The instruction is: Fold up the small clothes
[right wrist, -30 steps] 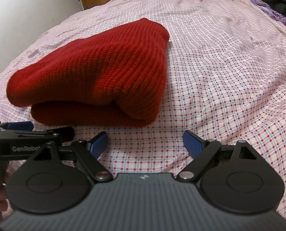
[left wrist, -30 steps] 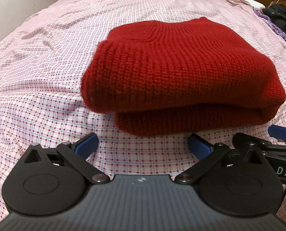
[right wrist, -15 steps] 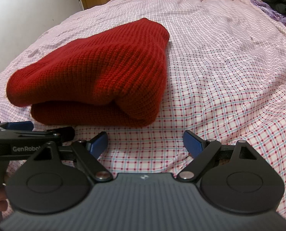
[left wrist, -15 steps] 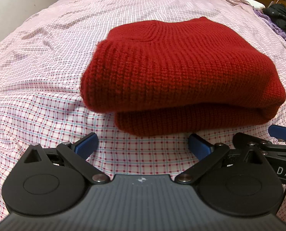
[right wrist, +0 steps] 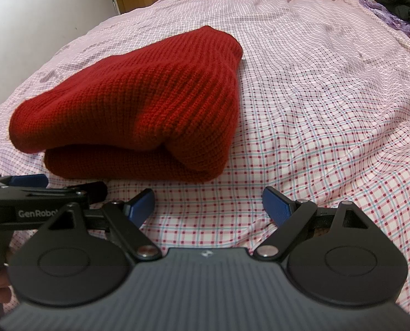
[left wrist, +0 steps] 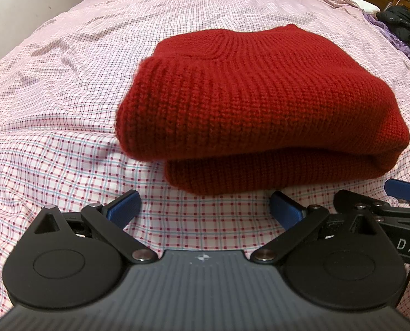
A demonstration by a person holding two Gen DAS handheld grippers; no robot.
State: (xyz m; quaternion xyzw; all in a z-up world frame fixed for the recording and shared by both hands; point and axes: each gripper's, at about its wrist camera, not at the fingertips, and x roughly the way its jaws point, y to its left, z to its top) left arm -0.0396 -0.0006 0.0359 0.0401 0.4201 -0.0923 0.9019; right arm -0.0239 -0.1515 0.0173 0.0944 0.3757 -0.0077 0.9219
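In the left wrist view, the left gripper hovers with jaws spread wide and empty, just short of the folded red knit sweater, which lies on the checked bedsheet toward the bed's near edge.

In the right wrist view, the right gripper is likewise spread and empty; the sweater sits ahead to its left.

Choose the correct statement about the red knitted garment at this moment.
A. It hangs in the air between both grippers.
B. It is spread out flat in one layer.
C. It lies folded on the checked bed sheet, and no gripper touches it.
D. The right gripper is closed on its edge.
C: the red knitted garment rests in stacked layers on the checked bed sheet, while the left gripper and the right gripper stand open, short of it.
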